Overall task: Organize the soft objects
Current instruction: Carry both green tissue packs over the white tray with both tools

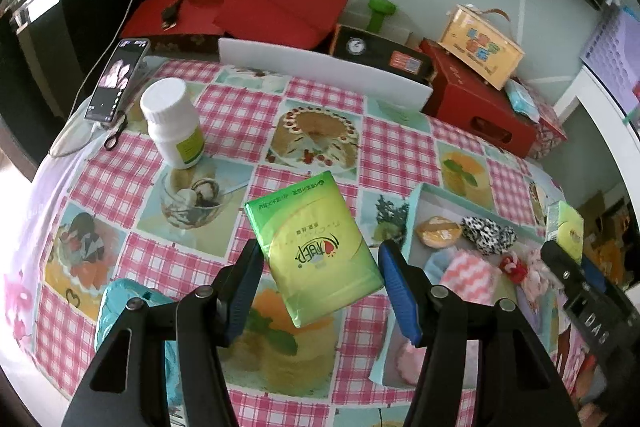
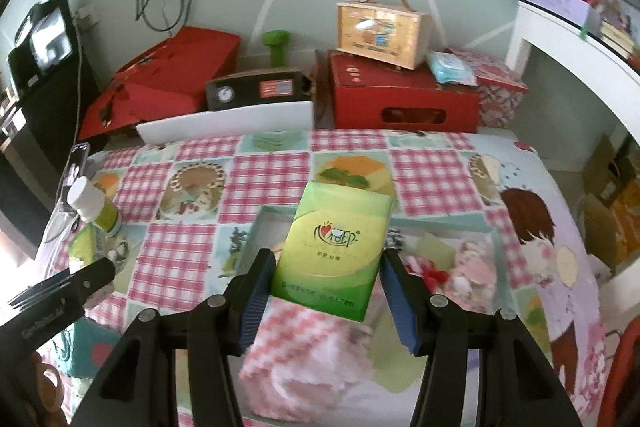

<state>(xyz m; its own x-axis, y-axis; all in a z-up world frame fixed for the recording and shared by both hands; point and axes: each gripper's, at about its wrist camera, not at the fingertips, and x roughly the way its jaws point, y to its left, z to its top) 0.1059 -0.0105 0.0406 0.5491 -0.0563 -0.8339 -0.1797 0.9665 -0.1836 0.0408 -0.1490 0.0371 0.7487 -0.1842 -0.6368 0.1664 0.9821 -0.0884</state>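
The bench (image 1: 224, 115), under a pink-checked cloth printed with cakes and fruit, fills both views. On it lies a shallow teal tray (image 1: 416, 203), the landmark here.

Both grippers angle steeply down toward the bench. The left gripper (image 1: 320, 263) hangs over open cloth just left of the tray. Its blue-padded jaws are clenched on a green tissue pack (image 1: 316, 251), one pad against each long edge; the pack is tilted and clear of the cloth, with its print upside down to the camera. The right gripper (image 2: 324, 275) is poised directly over the tray. Its jaws grasp a second green tissue pack (image 2: 336, 247) by the sides, the pack upright between the pads with its upper half reaching over the tray's far rim.

Inside the tray lie a pink-and-white zigzag cloth (image 1: 468, 275), a black-and-white spotted scrunchie (image 1: 488, 231), an orange round piece (image 1: 436, 231) and a small red-and-white knot (image 1: 512, 265), close together.

A white bottle (image 1: 172, 123) stands well left of the tray, beyond the left gripper, and a phone (image 1: 116, 79) leans further left still. Red boxes (image 2: 404, 99) are stacked behind the tray at the bench's far edge.
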